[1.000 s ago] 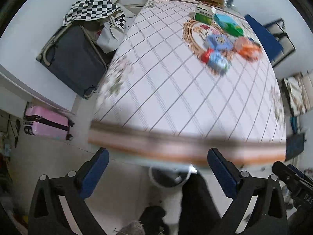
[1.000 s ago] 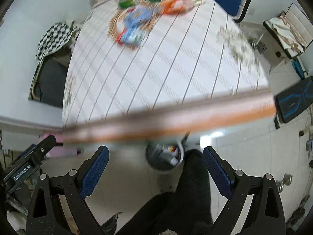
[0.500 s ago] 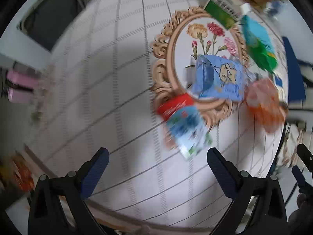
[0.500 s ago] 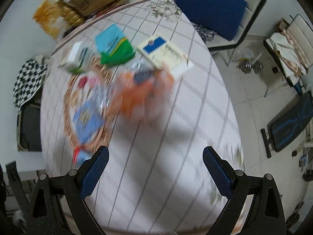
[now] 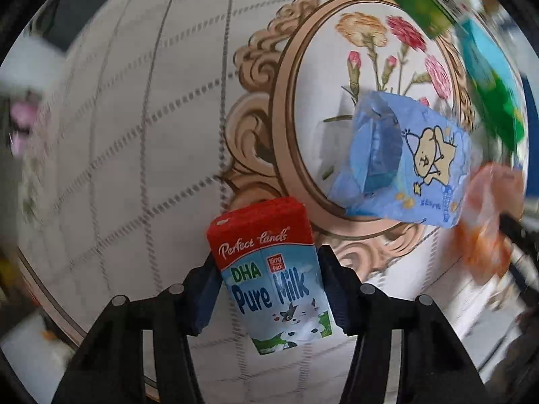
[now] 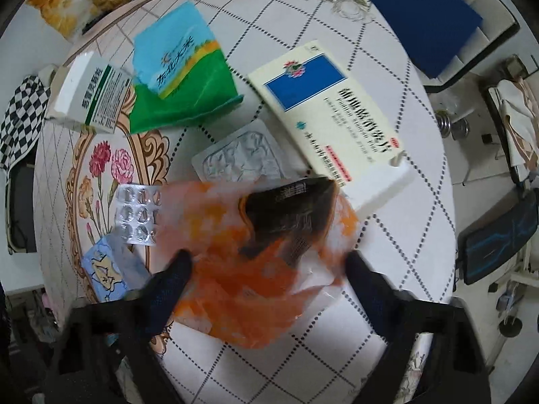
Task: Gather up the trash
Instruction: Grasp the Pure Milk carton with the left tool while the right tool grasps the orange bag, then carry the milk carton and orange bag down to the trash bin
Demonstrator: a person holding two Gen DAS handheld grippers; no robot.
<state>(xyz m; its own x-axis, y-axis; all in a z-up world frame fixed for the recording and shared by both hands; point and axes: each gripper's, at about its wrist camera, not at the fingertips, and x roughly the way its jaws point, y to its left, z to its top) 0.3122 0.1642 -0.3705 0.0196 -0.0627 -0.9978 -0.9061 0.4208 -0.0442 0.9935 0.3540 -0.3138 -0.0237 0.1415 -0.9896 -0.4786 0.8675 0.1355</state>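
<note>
In the left wrist view my left gripper (image 5: 267, 289) is shut on a red and blue milk carton (image 5: 269, 269) lying on the table; both pads press its sides. A blue snack bag (image 5: 404, 161) and an orange plastic wrapper (image 5: 485, 215) lie beyond it. In the right wrist view my right gripper (image 6: 266, 279) is open, with its fingers on either side of the orange wrapper (image 6: 256, 259), which has a dark packet inside. It is blurred, and I cannot tell whether the pads touch it.
On the patterned tablecloth (image 6: 387, 77) lie a green and blue bag (image 6: 182, 70), a white and green box (image 6: 91, 94), a white and blue medicine box (image 6: 330, 114), two blister packs (image 6: 138, 215) and the blue snack bag (image 6: 107, 272). A blue chair (image 6: 421, 10) stands beyond the table.
Both grippers moved from the table's edge in over the trash. The left gripper went from open to shut on the milk carton. The right gripper came down around the orange wrapper.
</note>
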